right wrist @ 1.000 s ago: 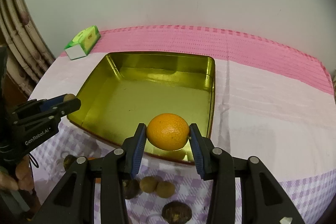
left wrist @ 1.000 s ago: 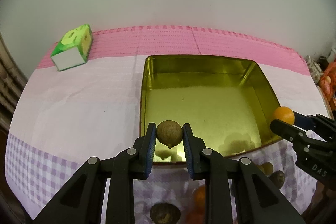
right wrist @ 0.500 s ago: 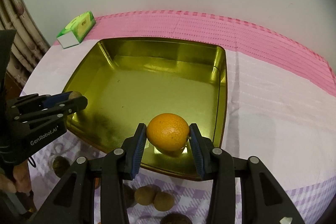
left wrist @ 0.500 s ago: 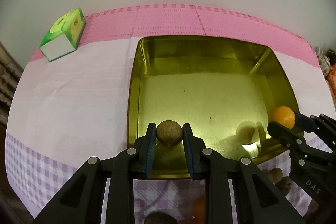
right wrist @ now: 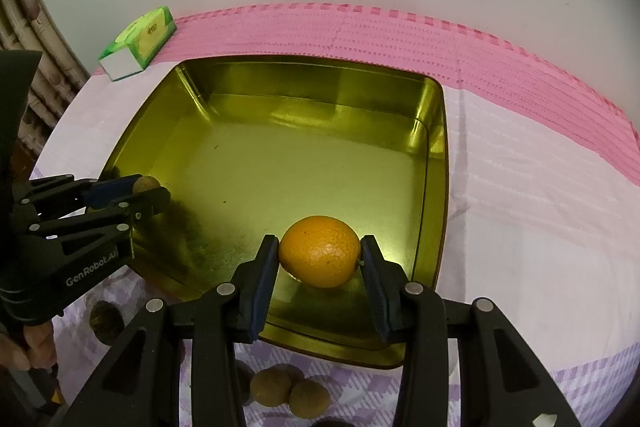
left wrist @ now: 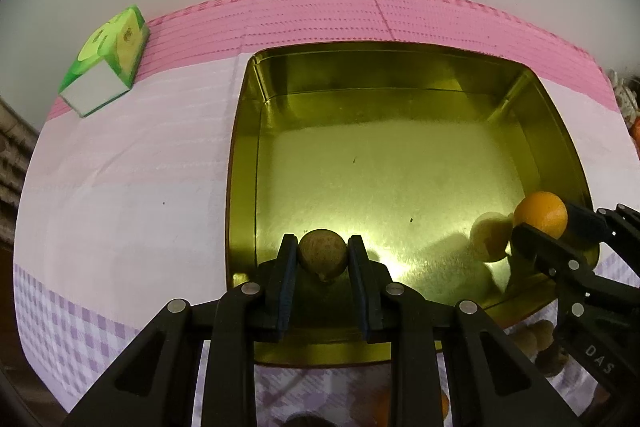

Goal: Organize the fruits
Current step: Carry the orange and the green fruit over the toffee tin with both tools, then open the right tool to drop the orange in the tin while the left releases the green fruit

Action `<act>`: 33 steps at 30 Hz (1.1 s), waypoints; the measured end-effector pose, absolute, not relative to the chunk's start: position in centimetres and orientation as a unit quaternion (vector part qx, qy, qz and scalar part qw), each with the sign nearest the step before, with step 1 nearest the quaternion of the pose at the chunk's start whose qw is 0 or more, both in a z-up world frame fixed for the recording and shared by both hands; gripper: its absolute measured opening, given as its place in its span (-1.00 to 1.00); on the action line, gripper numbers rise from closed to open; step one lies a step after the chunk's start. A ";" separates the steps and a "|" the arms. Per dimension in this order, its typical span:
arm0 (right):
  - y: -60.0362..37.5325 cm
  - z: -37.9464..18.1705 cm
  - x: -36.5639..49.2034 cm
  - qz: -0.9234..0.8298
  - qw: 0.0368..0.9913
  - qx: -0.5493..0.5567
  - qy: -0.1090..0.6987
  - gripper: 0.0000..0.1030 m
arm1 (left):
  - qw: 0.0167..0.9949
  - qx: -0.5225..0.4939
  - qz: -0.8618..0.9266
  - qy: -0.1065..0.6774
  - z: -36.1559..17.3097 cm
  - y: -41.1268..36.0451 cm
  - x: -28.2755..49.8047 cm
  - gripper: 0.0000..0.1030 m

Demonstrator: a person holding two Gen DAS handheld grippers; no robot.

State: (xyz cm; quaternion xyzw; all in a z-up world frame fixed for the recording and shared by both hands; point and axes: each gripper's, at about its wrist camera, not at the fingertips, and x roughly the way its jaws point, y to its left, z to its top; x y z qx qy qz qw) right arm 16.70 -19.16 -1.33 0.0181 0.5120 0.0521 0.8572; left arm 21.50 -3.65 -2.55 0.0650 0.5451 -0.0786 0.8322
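A square golden tin tray (left wrist: 400, 67) (right wrist: 304, 75) lies on the pink and white cloth. My left gripper (left wrist: 323, 257) is shut on a small round brown fruit (left wrist: 323, 254) over the tray's near left part; it shows at the left of the right wrist view (right wrist: 146, 189). My right gripper (right wrist: 320, 259) holds an orange (right wrist: 319, 255) over the tray's near right part. Its left pad touches the orange, and a small gap shows at the right pad. The orange also shows in the left wrist view (left wrist: 540, 214).
A green tissue pack (left wrist: 106, 61) (right wrist: 138, 43) lies at the back left of the cloth. Several small brown fruits (right wrist: 290, 389) and a darker one (right wrist: 105, 317) lie on the checked cloth in front of the tray. A wall stands behind the table.
Both grippers have moved forward and down, from the tray's front edge to over its floor, each still holding its fruit. The right jaws look slightly wider now.
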 end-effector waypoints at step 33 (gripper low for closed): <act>-19.7 0.3 15.6 0.063 0.876 0.032 0.478 -0.23 | 0.858 0.053 -0.088 0.504 -1.1 -3.9 20.2 -0.47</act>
